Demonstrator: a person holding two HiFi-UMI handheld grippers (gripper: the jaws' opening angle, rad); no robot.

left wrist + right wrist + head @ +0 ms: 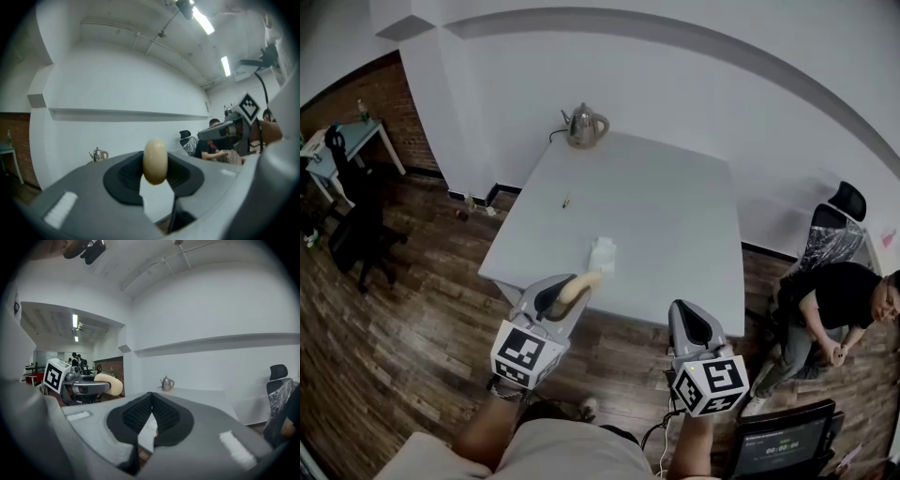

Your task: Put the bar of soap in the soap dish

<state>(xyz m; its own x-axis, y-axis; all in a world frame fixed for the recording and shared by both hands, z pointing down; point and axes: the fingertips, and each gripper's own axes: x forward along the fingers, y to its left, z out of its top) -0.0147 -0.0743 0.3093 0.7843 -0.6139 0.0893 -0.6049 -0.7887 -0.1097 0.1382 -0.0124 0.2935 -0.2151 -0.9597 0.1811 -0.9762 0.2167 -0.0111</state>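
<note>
Between the pads of the left tongs (155, 171) sits the bar of soap (155, 159), a cream oval pinched across its narrow sides and held level in the air, with its far end poking out past the tips. In the head view it hangs about at the near edge of the white counter (675, 216). Just beyond it, near that edge, lies a small pale thing that I take to be the soap dish (602, 253); it is too small to make out its shape. The right tongs (151, 401) are pressed together on nothing and held off to the right, just short of the counter's edge. Farther back on the counter lie a small thin object (566, 202) and, at the far corner, a metal kettle (585, 126). A person (834, 305) sits well off to the right.

The step in hand looks like the carry: the soap is gripped and the dish is not yet reached. The next move calls for bringing the left tongs forward over the dish, lowering until the bar rests in it, and only then spreading the pads. The dish looks light and may slide, so the free right tongs could steady it.
</note>
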